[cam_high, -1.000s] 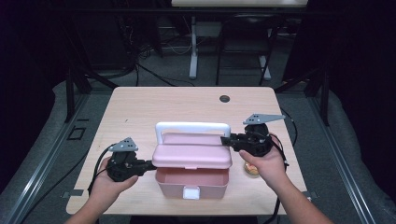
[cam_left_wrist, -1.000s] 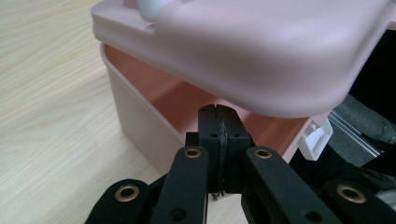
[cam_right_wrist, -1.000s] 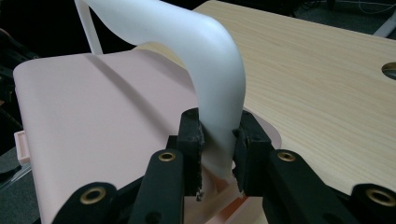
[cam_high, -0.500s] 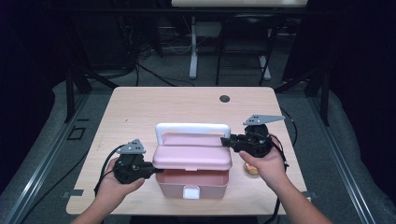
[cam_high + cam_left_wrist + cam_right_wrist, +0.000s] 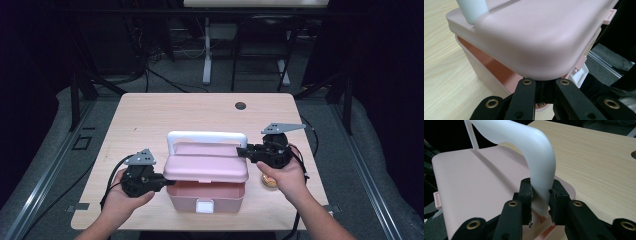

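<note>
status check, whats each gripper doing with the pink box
Right hand-held gripper clamped on white handle. Left hand-held gripper shut, wedged under lid edge; lid raised off pink box. Small round item beside box, not blocking.

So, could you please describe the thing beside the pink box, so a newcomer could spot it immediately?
Start at the wooden table and find the pink box with a white handle near its front edge. Just right of the box, under the person's right hand, lies a small round orange-brown object, the only loose item near the box.
</note>
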`<state>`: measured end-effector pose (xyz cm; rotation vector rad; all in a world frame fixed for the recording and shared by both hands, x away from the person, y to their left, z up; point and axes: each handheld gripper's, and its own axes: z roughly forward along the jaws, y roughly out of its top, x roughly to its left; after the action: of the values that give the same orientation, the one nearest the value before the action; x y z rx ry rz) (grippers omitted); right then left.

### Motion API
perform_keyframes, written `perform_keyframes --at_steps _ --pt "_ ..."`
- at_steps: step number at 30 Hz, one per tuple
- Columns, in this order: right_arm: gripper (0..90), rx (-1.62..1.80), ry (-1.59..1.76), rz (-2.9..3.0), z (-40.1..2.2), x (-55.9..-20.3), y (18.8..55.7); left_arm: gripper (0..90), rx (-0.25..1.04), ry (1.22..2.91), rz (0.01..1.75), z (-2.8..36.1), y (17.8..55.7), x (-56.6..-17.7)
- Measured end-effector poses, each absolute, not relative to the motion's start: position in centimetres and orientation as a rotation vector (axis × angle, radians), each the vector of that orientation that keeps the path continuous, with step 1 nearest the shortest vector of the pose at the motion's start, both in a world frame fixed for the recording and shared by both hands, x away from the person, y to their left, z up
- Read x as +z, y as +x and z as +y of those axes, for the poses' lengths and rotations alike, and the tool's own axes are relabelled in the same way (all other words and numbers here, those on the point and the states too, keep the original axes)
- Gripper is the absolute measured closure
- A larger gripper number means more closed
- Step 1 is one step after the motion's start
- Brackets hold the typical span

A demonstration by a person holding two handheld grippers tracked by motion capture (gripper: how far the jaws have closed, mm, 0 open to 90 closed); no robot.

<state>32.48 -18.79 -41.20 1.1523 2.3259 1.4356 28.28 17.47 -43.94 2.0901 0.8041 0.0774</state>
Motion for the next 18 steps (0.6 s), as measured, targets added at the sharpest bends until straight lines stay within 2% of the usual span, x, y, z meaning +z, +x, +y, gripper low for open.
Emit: perform_keyframes --at_steps 9,18 --pt "69.3 1.47 1.185 2.284 -19.4 -40.9 32.6 89.5 0.081 2.08 0.808 17.5 28.5 -43.5" --pt "71.5 1.47 1.192 2.199 -21.3 -39.8 31.7 89.5 0.102 2.058 0.812 17.5 29.1 -42.2"
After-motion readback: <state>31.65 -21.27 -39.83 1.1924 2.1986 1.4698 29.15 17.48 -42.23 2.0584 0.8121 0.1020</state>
